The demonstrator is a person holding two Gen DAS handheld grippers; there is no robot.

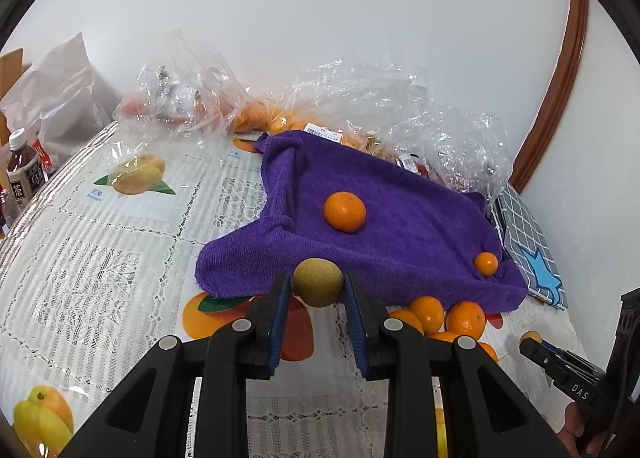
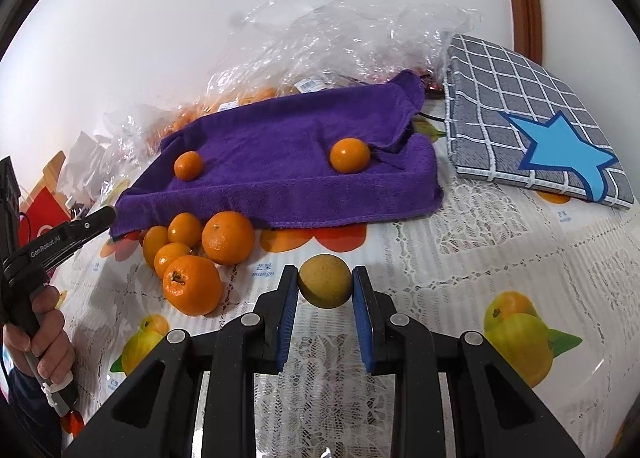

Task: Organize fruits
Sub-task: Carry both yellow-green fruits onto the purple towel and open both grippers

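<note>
Each gripper pinches a yellow-brown fruit between its blue pads: the left gripper (image 1: 318, 285) holds one fruit (image 1: 318, 281) just before the purple towel's (image 1: 400, 226) near edge, the right gripper (image 2: 325, 287) another fruit (image 2: 325, 285) right of the orange pile (image 2: 200, 250).

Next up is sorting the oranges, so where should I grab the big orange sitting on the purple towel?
Grip the big orange across its widest middle, coming from above: it is round and sits alone on the purple towel, sides clear.
</note>
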